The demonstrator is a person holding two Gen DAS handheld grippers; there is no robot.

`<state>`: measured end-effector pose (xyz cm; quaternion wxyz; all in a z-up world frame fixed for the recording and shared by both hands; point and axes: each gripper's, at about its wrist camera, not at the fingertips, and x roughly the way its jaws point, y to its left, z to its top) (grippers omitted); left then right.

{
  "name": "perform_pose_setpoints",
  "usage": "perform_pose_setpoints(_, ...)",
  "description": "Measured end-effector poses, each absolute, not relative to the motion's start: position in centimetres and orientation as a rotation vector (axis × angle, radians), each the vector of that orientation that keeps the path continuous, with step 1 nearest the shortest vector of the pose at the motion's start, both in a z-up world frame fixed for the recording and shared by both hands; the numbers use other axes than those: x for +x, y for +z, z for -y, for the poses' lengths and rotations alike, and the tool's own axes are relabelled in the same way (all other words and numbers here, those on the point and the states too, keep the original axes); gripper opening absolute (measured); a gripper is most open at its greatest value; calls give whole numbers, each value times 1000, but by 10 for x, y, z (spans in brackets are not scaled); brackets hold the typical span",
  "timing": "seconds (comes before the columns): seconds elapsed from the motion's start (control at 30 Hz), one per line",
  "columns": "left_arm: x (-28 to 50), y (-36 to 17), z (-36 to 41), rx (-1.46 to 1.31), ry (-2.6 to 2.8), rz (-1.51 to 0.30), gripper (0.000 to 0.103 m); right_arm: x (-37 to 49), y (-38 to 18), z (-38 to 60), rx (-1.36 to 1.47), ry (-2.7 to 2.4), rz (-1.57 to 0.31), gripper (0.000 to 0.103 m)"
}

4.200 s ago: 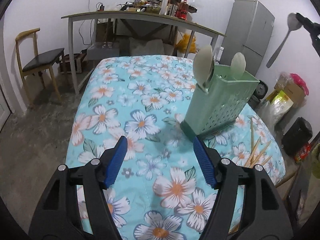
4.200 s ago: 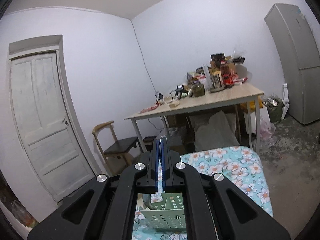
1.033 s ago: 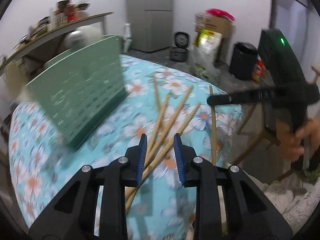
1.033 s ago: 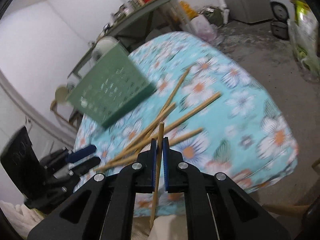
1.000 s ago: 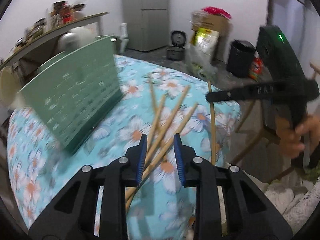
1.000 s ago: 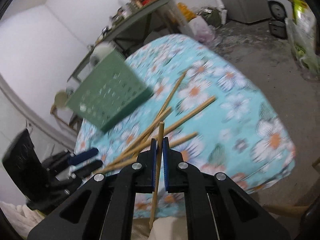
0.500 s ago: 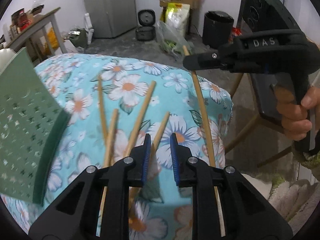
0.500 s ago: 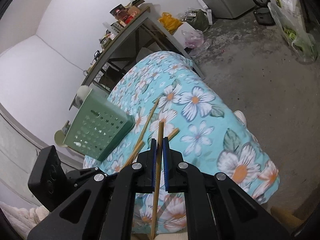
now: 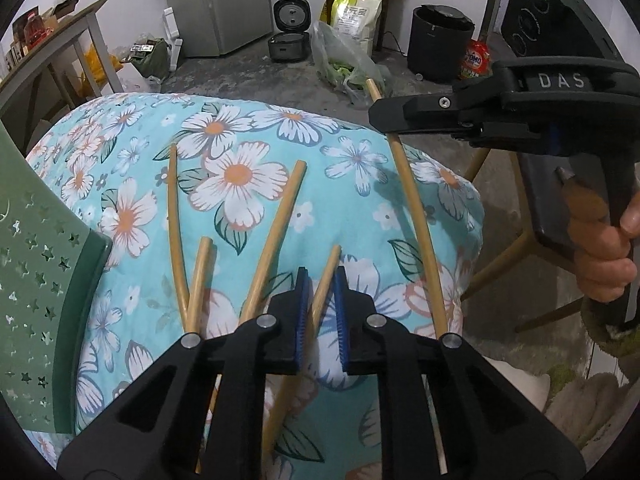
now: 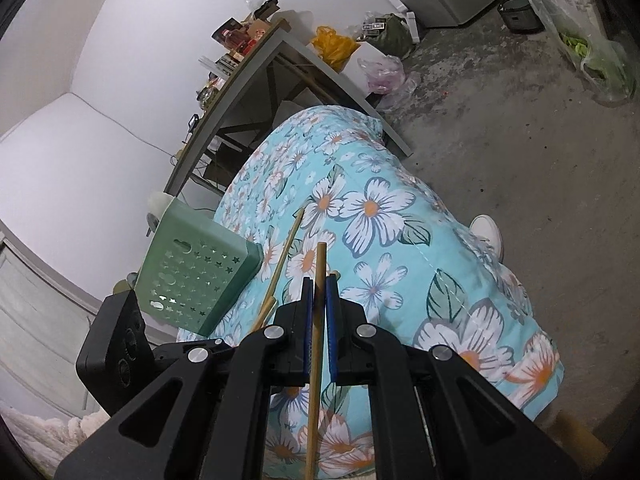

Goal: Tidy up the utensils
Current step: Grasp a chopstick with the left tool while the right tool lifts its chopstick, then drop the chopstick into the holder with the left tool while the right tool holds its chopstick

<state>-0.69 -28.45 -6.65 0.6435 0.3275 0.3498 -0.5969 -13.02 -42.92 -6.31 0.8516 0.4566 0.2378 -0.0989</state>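
Note:
Several wooden chopsticks lie fanned on the floral tablecloth (image 9: 240,176). My left gripper (image 9: 321,280) points down at them. Its jaws are closing around one chopstick (image 9: 329,264), with a small gap still showing beside the stick. My right gripper (image 10: 319,292) is shut on another chopstick (image 10: 320,264), held lengthwise over the table's right edge. In the left wrist view, that right gripper (image 9: 380,116) and its chopstick (image 9: 416,216) are at the right, with a hand (image 9: 600,248) on the grip. The green perforated utensil holder (image 9: 40,280) (image 10: 196,268) stands at the left.
Loose chopsticks (image 9: 276,232) (image 9: 172,208) (image 9: 200,276) lie left of the left gripper. On the floor beyond the table stand a grey fridge (image 9: 216,4), a rice cooker (image 9: 291,16), a black bin (image 9: 440,44) and bags (image 9: 356,0). A cluttered wooden table (image 10: 260,64) is behind.
My left gripper has swung toward the chopsticks and sunk closer, its jaws narrowing around one stick. My right gripper, still holding its chopstick, has shifted along the table's edge.

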Motion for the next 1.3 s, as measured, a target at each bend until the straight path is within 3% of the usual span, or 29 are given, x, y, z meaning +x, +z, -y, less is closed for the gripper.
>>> perform_pose_setpoints(0.37,4,-21,255,609,-1282,-739,5,-127,-40,415,904,-190,-478,6)
perform_pose_setpoints(0.73,27,68,163,348,-1147,-612,5,-124,9,386,785,-170,-425,6)
perform_pose_setpoints(1.0,49,155,101,171,-1022,-406,5,-119,35,368,720,-153,-405,6)
perform_pose_setpoints(1.3,76,226,77,-38,-950,-260,5,-113,42,357,704,-140,-412,6)
